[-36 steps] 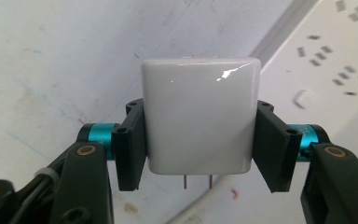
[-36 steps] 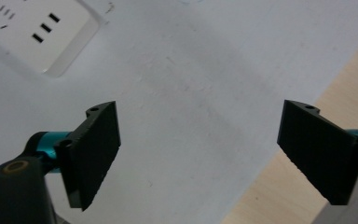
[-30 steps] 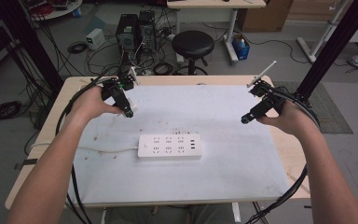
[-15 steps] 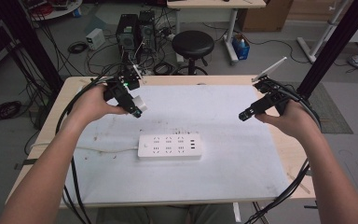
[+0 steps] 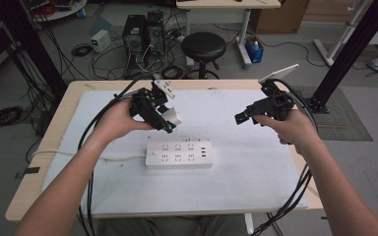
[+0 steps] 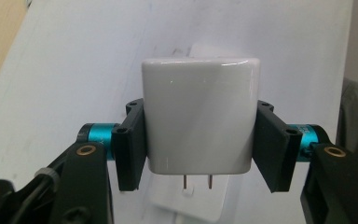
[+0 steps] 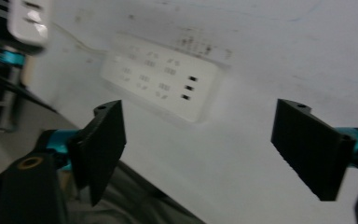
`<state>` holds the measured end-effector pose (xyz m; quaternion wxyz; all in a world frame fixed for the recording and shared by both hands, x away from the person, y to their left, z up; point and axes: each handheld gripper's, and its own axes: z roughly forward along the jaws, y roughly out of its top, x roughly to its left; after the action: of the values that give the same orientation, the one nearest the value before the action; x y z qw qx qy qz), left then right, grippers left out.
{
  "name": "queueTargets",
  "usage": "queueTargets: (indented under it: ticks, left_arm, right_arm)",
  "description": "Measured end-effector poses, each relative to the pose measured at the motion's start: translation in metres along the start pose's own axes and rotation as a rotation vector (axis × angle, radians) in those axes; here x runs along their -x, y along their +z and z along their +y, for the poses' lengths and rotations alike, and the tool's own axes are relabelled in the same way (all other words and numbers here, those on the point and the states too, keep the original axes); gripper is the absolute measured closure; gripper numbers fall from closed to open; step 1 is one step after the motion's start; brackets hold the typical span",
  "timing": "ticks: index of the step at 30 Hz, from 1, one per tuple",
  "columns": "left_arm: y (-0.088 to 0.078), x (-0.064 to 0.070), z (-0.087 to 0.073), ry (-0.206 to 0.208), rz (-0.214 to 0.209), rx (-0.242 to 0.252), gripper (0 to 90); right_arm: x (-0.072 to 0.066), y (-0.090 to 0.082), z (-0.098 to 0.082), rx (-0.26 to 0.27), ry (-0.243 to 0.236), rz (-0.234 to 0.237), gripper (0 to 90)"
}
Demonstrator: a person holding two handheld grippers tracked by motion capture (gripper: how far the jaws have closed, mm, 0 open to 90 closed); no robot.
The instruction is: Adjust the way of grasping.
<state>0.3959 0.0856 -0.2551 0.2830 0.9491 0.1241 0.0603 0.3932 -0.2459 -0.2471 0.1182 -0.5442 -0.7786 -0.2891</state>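
A white plug adapter (image 6: pixel 199 114) with two metal prongs sits clamped between the jaws of my left gripper (image 5: pixel 165 120), held in the air above the white mat; the adapter (image 5: pixel 171 117) hangs just up and left of a white power strip (image 5: pixel 178 154). The strip (image 7: pixel 163 74) lies flat mid-mat with several sockets and USB ports, its cord running off to the left. My right gripper (image 5: pixel 241 118) hovers open over the mat's right half with nothing between its jaws. In the right gripper view the adapter (image 7: pixel 28 21) appears at the top left.
A white mat (image 5: pixel 256 167) covers most of the wooden table (image 5: pixel 64 113). Black cables trail from both grippers off the table's front edge. Beyond the far edge stand a black stool (image 5: pixel 204 46), computer towers (image 5: pixel 142 32) and floor cables.
My left gripper has lifted the adapter and carried it right and toward the power strip. The right gripper has drifted slightly left and up, still open.
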Motion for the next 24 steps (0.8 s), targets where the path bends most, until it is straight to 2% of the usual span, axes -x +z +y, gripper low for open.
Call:
queueTargets:
  ticks: [1,2,3,4,5,6,12,14,15,17,21,23,24]
  left_arm:
    - [0.004,0.003,0.004,0.011,-0.007,0.011,42.5]
    - [0.010,0.007,0.011,0.037,-0.018,0.023,42.6]
    - [0.010,0.007,0.011,0.037,-0.018,0.023,42.6]
    - [0.014,0.009,0.015,0.045,-0.019,0.034,42.6]
    - [0.022,0.013,0.024,0.069,-0.031,0.047,42.6]
    - [0.022,0.013,0.024,0.069,-0.031,0.047,42.6]
    - [0.042,0.027,0.050,0.127,-0.043,0.089,42.5]
    - [0.044,0.029,0.054,0.135,-0.045,0.091,42.6]
    - [0.047,0.035,0.063,0.168,-0.037,0.103,42.5]
    - [0.049,0.038,0.067,0.182,-0.038,0.113,42.6]
    - [0.052,0.044,0.069,0.211,-0.011,0.091,42.4]
    - [0.052,0.045,0.069,0.220,0.002,0.089,42.3]
    - [0.051,0.046,0.069,0.229,0.026,0.084,42.2]
  right_arm:
    - [0.000,0.004,0.000,0.004,0.035,0.065,19.8]
    - [0.000,0.005,0.000,0.000,0.042,0.083,20.0]
    - [0.000,0.005,0.000,0.000,0.042,0.083,20.0]
    - [-0.001,0.007,-0.001,0.001,0.058,0.109,23.2]
    - [-0.001,0.010,-0.002,0.014,0.076,0.158,25.1]
    - [-0.002,0.011,-0.002,0.015,0.082,0.179,25.3]
    - [-0.007,0.025,-0.001,0.016,0.107,0.249,26.6]
    - [-0.007,0.025,-0.001,0.016,0.107,0.249,26.6]
    - [-0.010,0.033,0.001,0.003,0.113,0.272,30.8]
    - [-0.012,0.039,0.002,0.002,0.116,0.282,35.6]
    - [-0.014,0.048,0.002,0.013,0.094,0.327,57.5]
    - [-0.015,0.048,0.003,0.011,0.087,0.335,58.8]
    - [-0.014,0.049,0.003,0.018,0.088,0.349,60.3]
